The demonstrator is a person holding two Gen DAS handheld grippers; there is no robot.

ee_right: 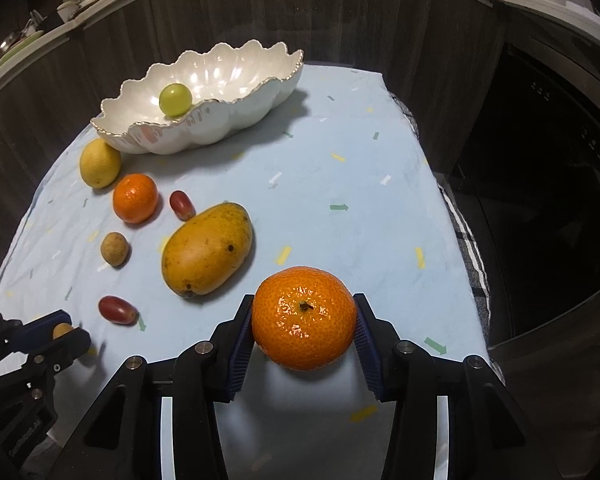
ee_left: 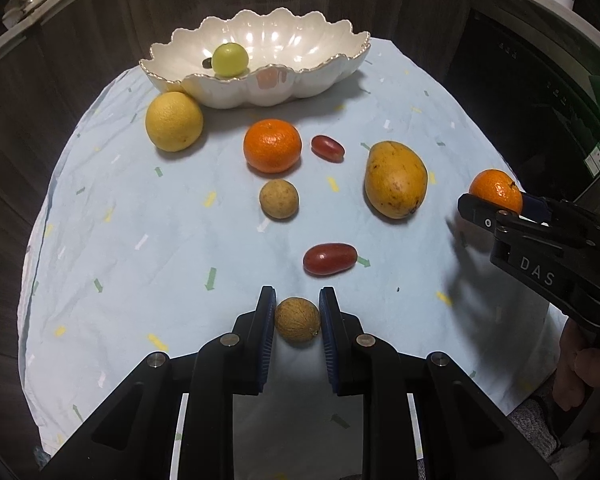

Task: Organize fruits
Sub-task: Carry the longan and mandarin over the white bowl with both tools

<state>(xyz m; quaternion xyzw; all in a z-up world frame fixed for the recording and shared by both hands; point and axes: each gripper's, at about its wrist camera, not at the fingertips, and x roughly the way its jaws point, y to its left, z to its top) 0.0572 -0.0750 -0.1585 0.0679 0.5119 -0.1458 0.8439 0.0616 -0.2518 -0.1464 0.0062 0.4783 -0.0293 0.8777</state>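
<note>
My left gripper [ee_left: 298,307] is shut on a small brown round fruit [ee_left: 298,321] low over the pale blue cloth [ee_left: 140,240]. My right gripper [ee_right: 303,300] is shut on a tangerine [ee_right: 305,320], its pads pressing both sides. A white scalloped bowl [ee_left: 268,88] at the back holds a green-yellow fruit [ee_left: 230,59]. Loose on the cloth lie a yellow citrus [ee_left: 174,121], a second tangerine [ee_left: 272,145], a mango [ee_left: 395,179], another brown fruit [ee_left: 279,199] and two red oval fruits [ee_left: 327,149], [ee_left: 330,259].
Dark wood cabinet fronts [ee_right: 340,12] stand behind the table. A dark appliance [ee_right: 560,200] fills the right side beyond the cloth's edge. A checked towel [ee_right: 468,248] shows under the cloth's right edge. A person's hand [ee_left: 580,372] holds the right gripper's handle.
</note>
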